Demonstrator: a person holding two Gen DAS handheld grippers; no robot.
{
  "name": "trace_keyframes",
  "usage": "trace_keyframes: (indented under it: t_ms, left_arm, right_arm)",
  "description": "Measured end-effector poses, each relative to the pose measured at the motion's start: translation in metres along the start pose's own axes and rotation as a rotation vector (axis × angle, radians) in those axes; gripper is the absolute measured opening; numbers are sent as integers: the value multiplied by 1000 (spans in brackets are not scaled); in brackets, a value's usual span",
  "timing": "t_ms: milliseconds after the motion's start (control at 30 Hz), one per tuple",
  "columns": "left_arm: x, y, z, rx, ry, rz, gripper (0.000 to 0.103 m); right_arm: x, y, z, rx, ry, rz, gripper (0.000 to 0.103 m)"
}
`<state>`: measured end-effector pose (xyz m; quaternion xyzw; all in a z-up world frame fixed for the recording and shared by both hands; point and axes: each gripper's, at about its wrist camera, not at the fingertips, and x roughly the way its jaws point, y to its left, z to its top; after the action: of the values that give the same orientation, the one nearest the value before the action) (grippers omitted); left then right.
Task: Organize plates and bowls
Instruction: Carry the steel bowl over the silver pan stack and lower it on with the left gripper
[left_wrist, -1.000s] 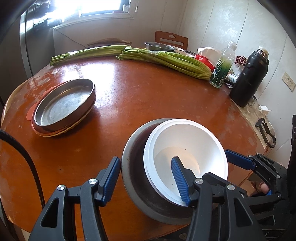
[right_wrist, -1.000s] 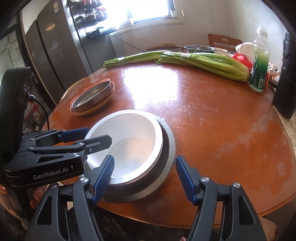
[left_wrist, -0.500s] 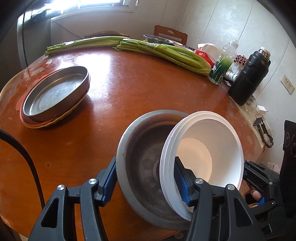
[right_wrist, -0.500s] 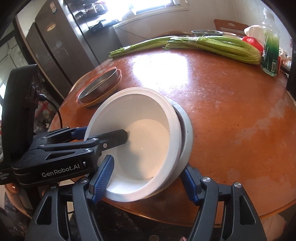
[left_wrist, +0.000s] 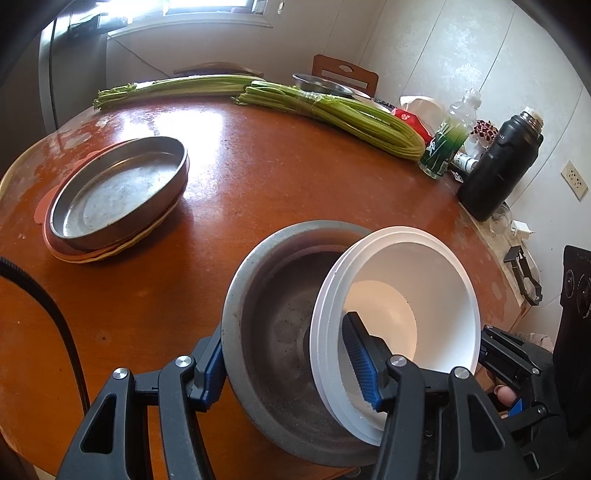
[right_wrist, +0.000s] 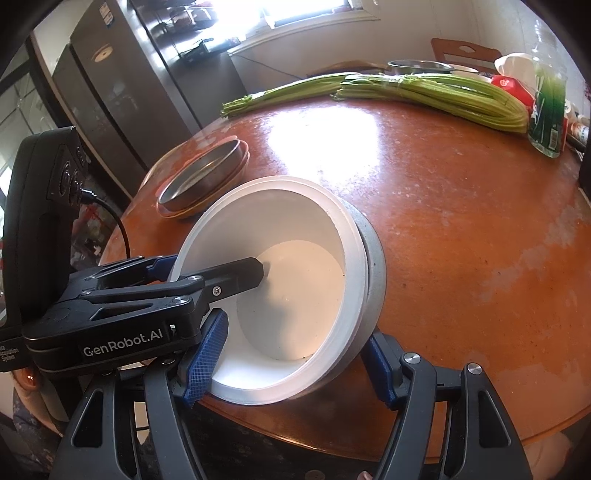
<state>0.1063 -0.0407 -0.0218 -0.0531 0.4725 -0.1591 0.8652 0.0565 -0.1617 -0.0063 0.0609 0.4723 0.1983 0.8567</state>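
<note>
A white bowl (left_wrist: 406, 273) sits tipped inside a grey metal bowl (left_wrist: 273, 295) at the near edge of the round wooden table (left_wrist: 295, 166). My left gripper (left_wrist: 282, 339) is shut on both: one pad is outside the metal wall, the other inside the white bowl. In the right wrist view my right gripper (right_wrist: 295, 339) clamps the same white bowl (right_wrist: 295, 229) and metal bowl (right_wrist: 375, 258), with its left pad inside the white rim and its right pad behind the metal wall. Both bowls tilt toward me. A metal pan on stacked plates (left_wrist: 118, 192) rests at the left.
Long green stalks (left_wrist: 332, 110) lie across the far side of the table. A green bottle (left_wrist: 443, 144) and a black flask (left_wrist: 498, 170) stand at the right edge. A metal basin (left_wrist: 321, 83) and a chair back are behind. A fridge (right_wrist: 122, 85) stands to the left.
The nested bowls lay flat on the table; now they are tilted up, with the white bowl tipped sideways in the metal one. My right gripper has closed in around their rim.
</note>
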Motion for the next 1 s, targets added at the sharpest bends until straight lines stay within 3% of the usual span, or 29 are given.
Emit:
trace_keyframes:
  t_ms: [667,1000]
  left_arm:
    - [-60,65,38,-68,-113,53,57]
    - [-67,95,61,-90,-132,80,57]
  right_arm:
    - [11,76,68,-121,-35,46,72]
    - [31,95,101,-160,-27,65,72]
